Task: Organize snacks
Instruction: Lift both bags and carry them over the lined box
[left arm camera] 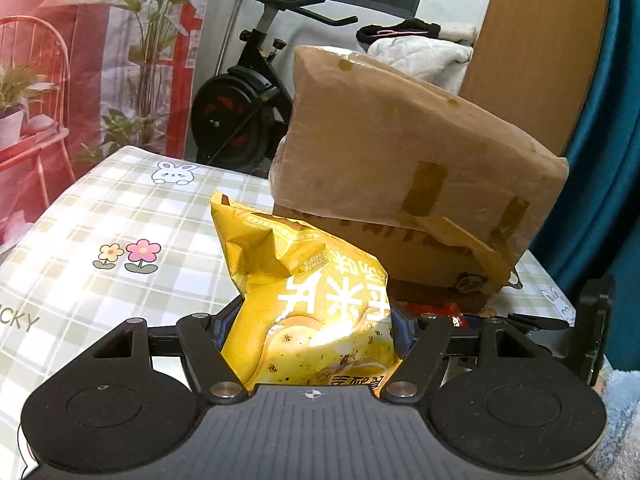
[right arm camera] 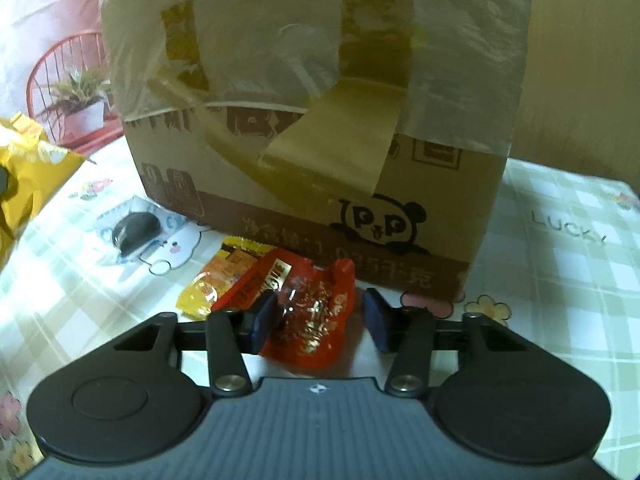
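My left gripper (left arm camera: pixel 310 332) is shut on a big yellow corn-chips bag (left arm camera: pixel 304 292) and holds it above the checked tablecloth, just in front of a taped cardboard box (left arm camera: pixel 400 152). The bag's edge also shows in the right wrist view (right arm camera: pixel 28 168) at the far left. My right gripper (right arm camera: pixel 318 320) is open over a red snack packet (right arm camera: pixel 316 316) that lies on the table between its pads, close to the box (right arm camera: pixel 312 120). A small yellow-orange packet (right arm camera: pixel 218 280) lies beside the red one on the left.
A clear packet with a dark round snack (right arm camera: pixel 136 230) lies left of the box. The checked tablecloth (left arm camera: pixel 100 216) covers the table. An exercise bike (left arm camera: pixel 244 96) stands behind the table, a wooden panel (left arm camera: pixel 544 40) at the right.
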The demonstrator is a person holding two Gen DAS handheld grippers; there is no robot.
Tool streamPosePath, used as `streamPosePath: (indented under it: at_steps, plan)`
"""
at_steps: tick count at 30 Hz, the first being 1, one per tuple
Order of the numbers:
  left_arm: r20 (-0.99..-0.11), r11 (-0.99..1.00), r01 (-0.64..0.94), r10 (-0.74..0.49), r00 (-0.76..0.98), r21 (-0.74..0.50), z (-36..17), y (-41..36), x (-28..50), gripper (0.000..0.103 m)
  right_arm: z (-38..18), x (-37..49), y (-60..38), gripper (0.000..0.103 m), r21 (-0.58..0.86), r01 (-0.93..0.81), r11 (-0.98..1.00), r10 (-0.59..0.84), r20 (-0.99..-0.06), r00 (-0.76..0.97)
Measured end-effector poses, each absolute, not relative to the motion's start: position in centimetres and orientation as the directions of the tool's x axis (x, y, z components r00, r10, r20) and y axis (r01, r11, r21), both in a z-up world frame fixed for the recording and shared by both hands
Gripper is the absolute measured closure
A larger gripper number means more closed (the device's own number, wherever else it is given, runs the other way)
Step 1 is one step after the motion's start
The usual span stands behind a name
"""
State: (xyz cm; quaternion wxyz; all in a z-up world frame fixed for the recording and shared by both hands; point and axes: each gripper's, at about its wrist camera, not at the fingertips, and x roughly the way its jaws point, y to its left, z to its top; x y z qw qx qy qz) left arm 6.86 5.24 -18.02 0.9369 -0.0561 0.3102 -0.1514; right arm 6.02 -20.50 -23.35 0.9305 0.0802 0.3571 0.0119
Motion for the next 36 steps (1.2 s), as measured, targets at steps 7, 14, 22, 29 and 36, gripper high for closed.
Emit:
streamPosePath:
  at_steps: [7,14,22,29,36]
  plan:
    - [-0.562,0.946,0.263,-0.323,0.761,-0.188,-17.9,5.8,6.0,0.031,-22.0,3.6,-20.9,0.091,0.188,0.031,0.982,0.097,-0.632,0.769]
    - [-0.550,0.943,0.275,-0.334,0.765,-0.190,-17.6,6.1,5.3,0.031,-20.3,1.0,-21.7,0.093,0.259,0.046,0.965,0.121,-0.594,0.795]
    - [-0.531,0.942,0.280,-0.334,0.779,-0.183,-16.8,6.3,4.5,0.031,-18.0,-1.6,-21.6,0.093,0.289,0.045,0.956,0.125,-0.541,0.832]
    - [-0.463,0.936,0.313,-0.352,0.814,-0.160,-14.2,6.0,5.0,0.031,-14.6,-2.9,-22.4,0.093,0.284,0.050,0.958,0.092,-0.464,0.881]
    - [-0.368,0.925,0.349,-0.380,0.849,-0.151,-10.6,5.2,6.1,0.031,-9.7,-2.5,-23.3,0.093,0.251,0.029,0.967,0.061,-0.342,0.938]
